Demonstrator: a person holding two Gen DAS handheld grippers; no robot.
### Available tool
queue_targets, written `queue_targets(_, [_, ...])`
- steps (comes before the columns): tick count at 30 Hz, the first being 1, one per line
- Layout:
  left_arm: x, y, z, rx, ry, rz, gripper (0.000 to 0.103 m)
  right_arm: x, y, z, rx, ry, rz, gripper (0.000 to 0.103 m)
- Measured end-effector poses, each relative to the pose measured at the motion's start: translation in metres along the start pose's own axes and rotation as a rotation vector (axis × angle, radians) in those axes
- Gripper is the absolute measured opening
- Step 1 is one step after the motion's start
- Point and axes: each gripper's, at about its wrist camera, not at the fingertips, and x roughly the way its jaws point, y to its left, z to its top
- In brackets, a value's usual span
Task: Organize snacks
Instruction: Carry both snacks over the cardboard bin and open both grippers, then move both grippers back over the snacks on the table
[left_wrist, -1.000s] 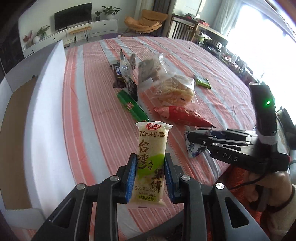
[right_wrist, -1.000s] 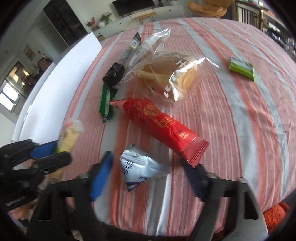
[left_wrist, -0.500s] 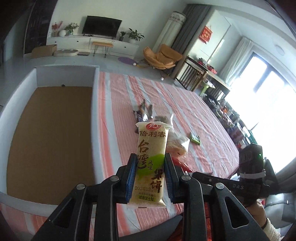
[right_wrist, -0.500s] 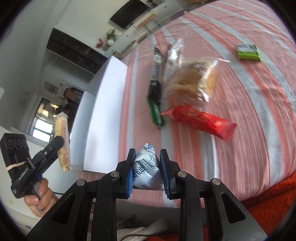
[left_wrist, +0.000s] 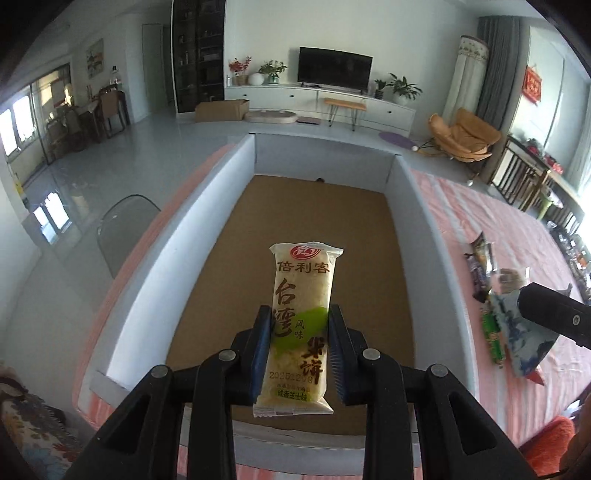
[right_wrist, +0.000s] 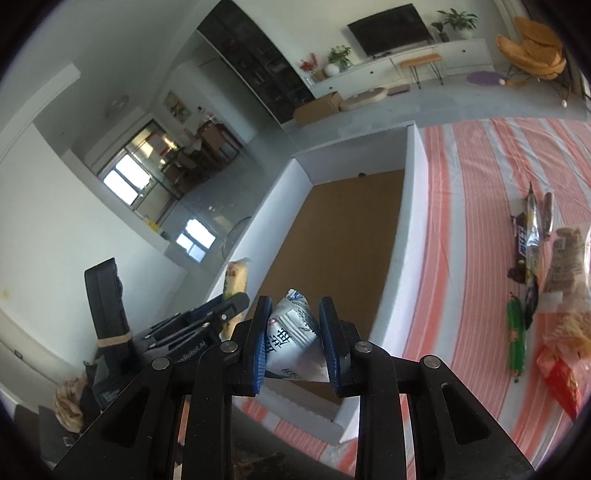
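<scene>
My left gripper (left_wrist: 298, 343) is shut on a yellow-green rice cracker packet (left_wrist: 301, 317) and holds it upright above the near end of an open white box (left_wrist: 155, 277) with a brown floor. My right gripper (right_wrist: 297, 341) is shut on a white-blue snack pouch (right_wrist: 293, 341) near the box's (right_wrist: 408, 236) near end. The pouch also shows at the right of the left wrist view (left_wrist: 521, 339). The left gripper with the cracker packet (right_wrist: 236, 280) shows at the left of the right wrist view.
Several snacks lie on the striped tablecloth (right_wrist: 476, 229) right of the box: a green bar (right_wrist: 515, 339), a red packet (right_wrist: 559, 380), a clear bag (right_wrist: 569, 291) and dark bars (right_wrist: 522, 247). A chair (left_wrist: 122, 229) stands left of the table.
Both grippers have swung left from the snack pile to the box. The right gripper closed on the white-blue pouch and lifted it. The left still holds the cracker packet.
</scene>
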Motion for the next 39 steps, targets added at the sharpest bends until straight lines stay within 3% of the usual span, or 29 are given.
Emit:
queue_targets(1, [0.004, 0.002, -0.003, 0.01, 0.007, 0.026, 0.045, 0.007, 0.002, -0.003, -0.007, 0.018, -0.022, 0.039])
queue_targets(2, [0.008, 0.002, -0.006, 0.013, 0.014, 0.041, 0.064, 0.012, 0.0, -0.006, -0.008, 0.034, -0.035, 0.047])
queue_targets(3, [0.011, 0.001, -0.007, 0.01, 0.013, 0.047, 0.073, 0.011, -0.002, -0.011, -0.004, 0.036, -0.035, 0.06])
queue_targets(4, [0.012, 0.0, -0.009, 0.003, 0.001, 0.051, 0.085, 0.008, -0.006, -0.014, -0.003, 0.024, -0.037, 0.061])
queue_targets(5, [0.011, -0.002, -0.013, -0.003, -0.016, 0.052, 0.087, 0.005, -0.009, -0.016, -0.008, 0.014, -0.054, 0.061])
queue_targets(8, [0.009, -0.009, -0.017, -0.02, -0.029, 0.005, 0.087, -0.014, -0.027, -0.027, -0.019, -0.026, -0.13, 0.064])
queue_targets(13, [-0.006, -0.044, -0.015, -0.026, -0.051, -0.144, 0.087, -0.07, -0.065, -0.056, -0.009, -0.132, -0.307, 0.07])
queue_targets(18, [-0.027, -0.105, -0.024, 0.083, -0.066, -0.323, 0.095, -0.13, -0.113, -0.104, 0.057, -0.242, -0.619, 0.073])
queue_targets(21, [-0.031, -0.15, -0.039, 0.168, -0.033, -0.411, 0.096, -0.155, -0.151, -0.125, 0.191, -0.264, -0.717, 0.073])
queue_targets(25, [-0.019, -0.212, -0.059, 0.269, 0.04, -0.467, 0.096, -0.177, -0.186, -0.144, 0.319, -0.298, -0.765, 0.073])
queue_targets(29, [0.003, -0.26, -0.081, 0.34, 0.075, -0.467, 0.096, -0.187, -0.198, -0.154, 0.406, -0.323, -0.75, 0.073])
queue_targets(32, [0.018, -0.281, -0.097, 0.374, 0.102, -0.445, 0.096, -0.184, -0.199, -0.156, 0.402, -0.334, -0.762, 0.073])
queue_targets(39, [0.052, -0.289, -0.123, 0.421, 0.114, -0.345, 0.096, -0.181, -0.213, -0.165, 0.459, -0.334, -0.754, 0.073])
